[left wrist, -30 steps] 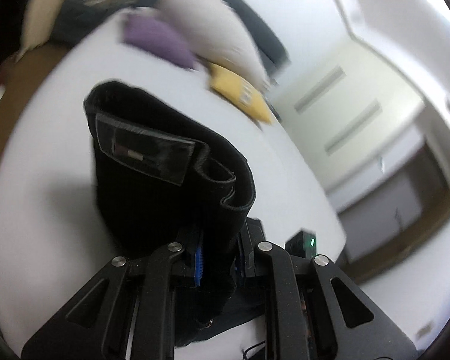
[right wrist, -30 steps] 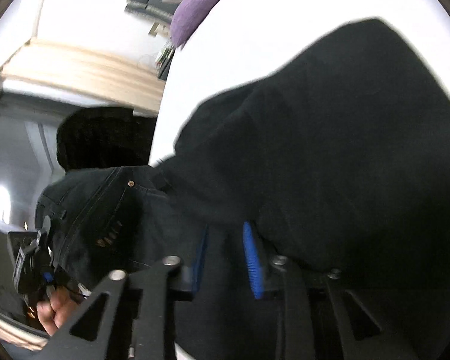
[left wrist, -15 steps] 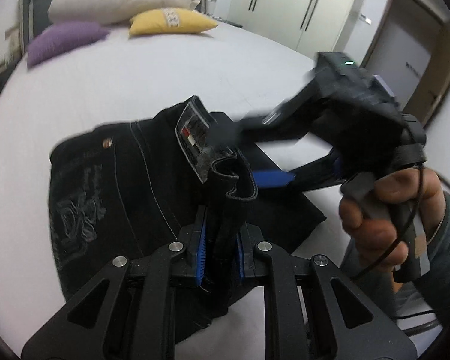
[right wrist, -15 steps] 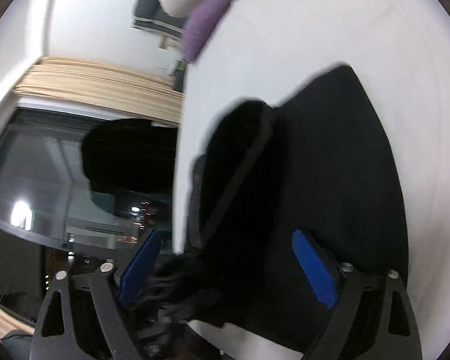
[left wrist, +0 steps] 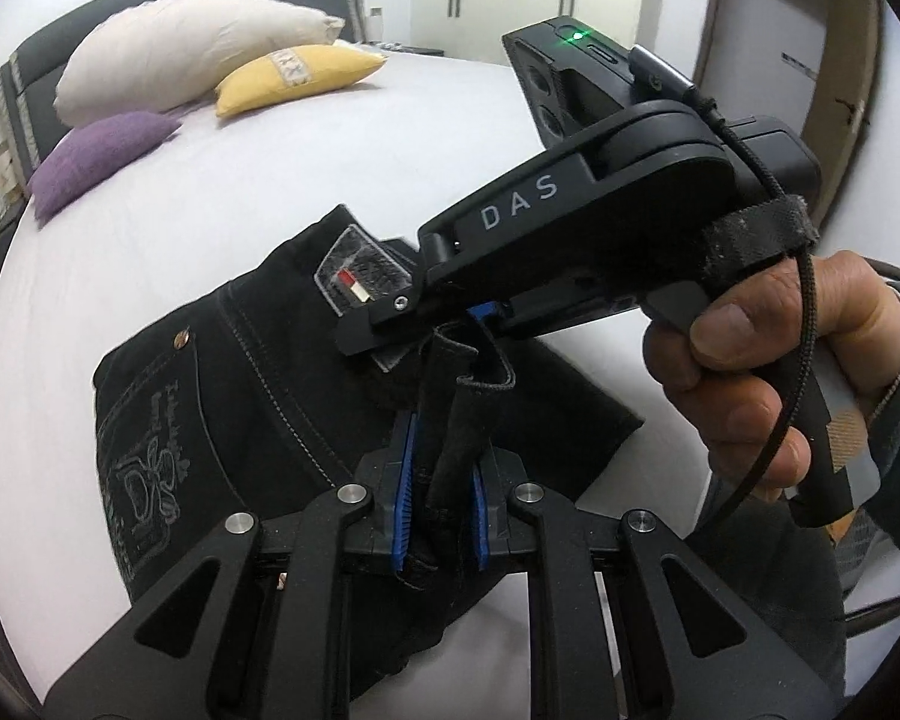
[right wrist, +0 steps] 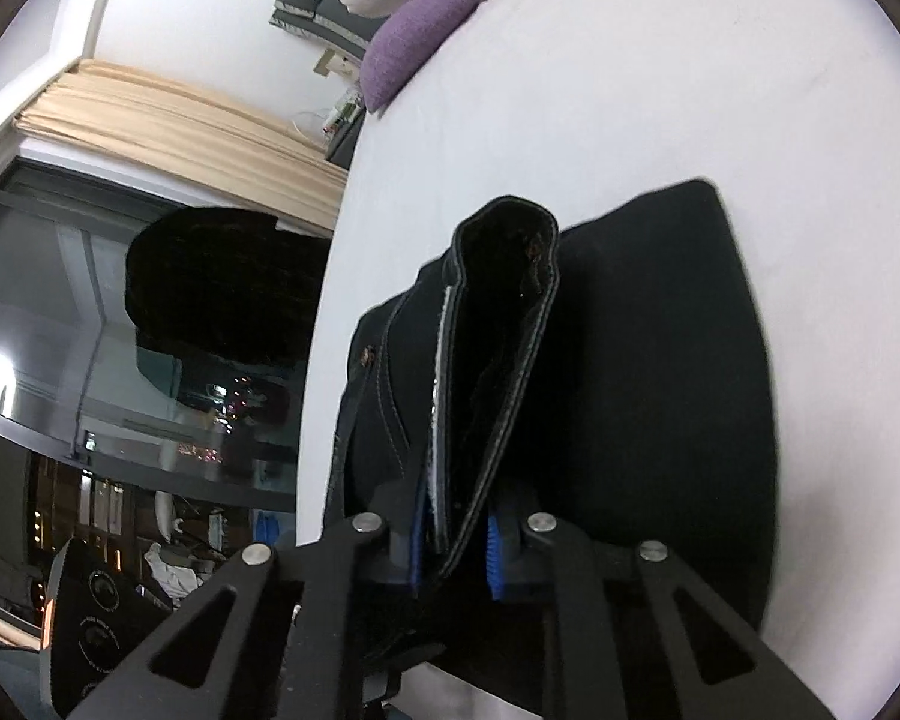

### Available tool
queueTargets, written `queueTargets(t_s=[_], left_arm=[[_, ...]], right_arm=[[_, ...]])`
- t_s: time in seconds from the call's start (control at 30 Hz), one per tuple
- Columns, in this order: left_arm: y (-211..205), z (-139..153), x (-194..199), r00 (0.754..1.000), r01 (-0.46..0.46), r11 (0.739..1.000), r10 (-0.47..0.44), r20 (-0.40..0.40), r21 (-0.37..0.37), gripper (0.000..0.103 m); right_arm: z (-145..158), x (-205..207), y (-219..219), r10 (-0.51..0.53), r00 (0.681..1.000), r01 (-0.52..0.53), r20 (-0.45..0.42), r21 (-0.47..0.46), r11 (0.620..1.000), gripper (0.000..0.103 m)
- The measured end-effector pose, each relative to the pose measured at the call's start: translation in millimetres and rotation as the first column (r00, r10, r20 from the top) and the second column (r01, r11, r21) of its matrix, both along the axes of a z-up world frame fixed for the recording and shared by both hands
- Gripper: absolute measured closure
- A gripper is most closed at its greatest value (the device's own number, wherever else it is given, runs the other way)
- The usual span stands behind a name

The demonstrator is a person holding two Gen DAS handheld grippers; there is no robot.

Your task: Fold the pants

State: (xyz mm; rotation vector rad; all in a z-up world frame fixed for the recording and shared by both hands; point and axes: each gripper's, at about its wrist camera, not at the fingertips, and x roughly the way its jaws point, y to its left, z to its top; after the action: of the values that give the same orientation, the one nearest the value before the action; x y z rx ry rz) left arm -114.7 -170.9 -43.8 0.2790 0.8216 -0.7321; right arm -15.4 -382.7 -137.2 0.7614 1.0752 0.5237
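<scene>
Black jeans (left wrist: 222, 396) lie partly folded on a white bed (left wrist: 270, 168), with an embroidered back pocket and a waist label showing. My left gripper (left wrist: 441, 498) is shut on a raised fold of the waistband. My right gripper (left wrist: 450, 318) reaches in from the right and is shut on the same waistband a little farther along. In the right wrist view the right gripper (right wrist: 456, 546) pinches the standing waistband edge (right wrist: 498, 324), and the folded legs (right wrist: 660, 372) lie flat to its right.
A white pillow (left wrist: 192, 42), a yellow pillow (left wrist: 300, 72) and a purple pillow (left wrist: 96, 156) lie at the dark headboard. Wardrobe doors and a door stand behind. A window with a beige curtain (right wrist: 168, 120) is left of the bed.
My right gripper was open half a second ago and has now closed on the waistband next to my left gripper. The jeans have come down onto the bed.
</scene>
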Motion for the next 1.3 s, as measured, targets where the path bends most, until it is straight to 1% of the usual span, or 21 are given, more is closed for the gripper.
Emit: queueTargets(t_s=[0.23, 0.37, 0.43, 0.47, 0.5, 0.57, 0.63, 0.67, 0.7, 0.73, 0.77, 0.8, 0.87, 0.93, 1.0, 1.1, 1.17, 1.2, 1.23, 1.27, 1.3], left_arm=[[-50, 0, -2, 0.998, 0.064, 0.998, -0.064, 0.002, 0.024, 0.089], [-74, -23, -4, 0.996, 0.085, 0.994, -0.084, -0.021, 0.068, 0.089], [-81, -37, -6, 0.995, 0.099, 0.991, -0.096, -0.04, 0.086, 0.088], [-84, -40, -8, 0.995, 0.1, 0.991, -0.097, -0.038, 0.088, 0.085], [-84, -39, -10, 0.995, 0.099, 0.992, -0.096, -0.04, 0.078, 0.084], [-74, -26, -8, 0.99, 0.1, 0.995, -0.099, -0.1, 0.014, 0.079], [-57, -10, -8, 0.983, 0.088, 0.992, -0.101, -0.151, -0.089, 0.079], [-45, -1, -8, 0.985, 0.066, 0.99, -0.084, -0.149, -0.127, 0.077], [-32, 6, -7, 0.989, 0.034, 0.99, -0.053, -0.137, -0.14, 0.075], [-18, 12, -4, 0.992, -0.005, 0.989, -0.015, -0.126, -0.151, 0.064], [-4, 15, 3, 0.992, -0.051, 0.985, 0.032, -0.12, -0.165, 0.044], [13, 16, 13, 0.989, -0.118, 0.977, 0.099, -0.109, -0.18, 0.039], [36, 11, 35, 0.971, -0.22, 0.959, 0.198, -0.134, -0.177, 0.039], [54, -8, 63, 0.943, -0.291, 0.941, 0.252, -0.215, -0.173, 0.039], [60, -29, 75, 0.933, -0.291, 0.945, 0.247, -0.261, -0.147, 0.039], [55, -41, 74, 0.942, -0.279, 0.954, 0.249, -0.223, -0.114, 0.039], [47, -43, 72, 0.947, -0.267, 0.957, 0.24, -0.212, -0.111, 0.039], [41, -44, 71, 0.949, -0.258, 0.96, 0.23, -0.215, -0.112, 0.039], [34, -47, 66, 0.95, -0.255, 0.961, 0.228, -0.211, -0.111, 0.039], [34, -51, 65, 0.952, -0.25, 0.962, 0.224, -0.207, -0.112, 0.039], [31, -52, 65, 0.954, -0.247, 0.963, 0.221, -0.203, -0.111, 0.039]], right_arm=[[-7, -2, -19, -0.048, 0.999, 0.047, 0.008, 0.044, 0.998, 0.086], [-33, -5, -28, -0.06, 0.998, 0.061, -0.018, 0.062, 0.996, 0.086], [-49, -7, -30, -0.068, 0.997, 0.071, -0.034, 0.094, 0.993, 0.089], [-55, -9, -32, -0.076, 0.997, 0.078, -0.023, 0.115, 0.99, 0.09], [-56, -11, -32, -0.079, 0.997, 0.08, -0.008, 0.124, 0.989, 0.09], [-54, -15, -30, -0.083, 0.996, 0.081, 0.014, 0.123, 0.989, 0.089], [-52, -17, -28, -0.087, 0.996, 0.084, 0.023, 0.11, 0.99, 0.089], [-51, -19, -26, -0.09, 0.996, 0.087, 0.024, 0.099, 0.991, 0.089], [-50, -20, -25, -0.094, 0.995, 0.091, 0.024, 0.095, 0.991, 0.089], [-50, -21, -26, -0.098, 0.995, 0.095, 0.025, 0.093, 0.991, 0.089], [-49, -21, -24, -0.101, 0.995, 0.099, 0.026, 0.091, 0.991, 0.089], [-48, -21, -23, -0.104, 0.994, 0.101, 0.026, 0.09, 0.991, 0.089], [-49, -19, -22, -0.108, 0.994, 0.105, 0.027, 0.09, 0.99, 0.089], [-48, -19, -21, -0.108, 0.994, 0.105, 0.025, 0.085, 0.991, 0.088], [-47, -23, -26, -0.111, 0.994, 0.109, 0.017, 0.071, 0.991, 0.085], [-33, -30, -25, -0.121, 0.993, 0.121, -0.009, -0.012, 0.993, 0.078], [-15, -36, -26, -0.159, 0.987, 0.155, -0.021, -0.126, 0.98, 0.075], [-5, -39, -26, -0.185, 0.983, 0.178, -0.017, -0.2, 0.963, 0.062], [7, -41, -24, -0.218, 0.976, 0.208, -0.007, -0.279, 0.938, 0.061], [23, -44, -20, -0.229, 0.973, 0.229, 0.032, -0.275, 0.934, 0.062], [33, -44, -17, -0.21, 0.975, 0.22, 0.067, -0.207, 0.953, 0.062]])
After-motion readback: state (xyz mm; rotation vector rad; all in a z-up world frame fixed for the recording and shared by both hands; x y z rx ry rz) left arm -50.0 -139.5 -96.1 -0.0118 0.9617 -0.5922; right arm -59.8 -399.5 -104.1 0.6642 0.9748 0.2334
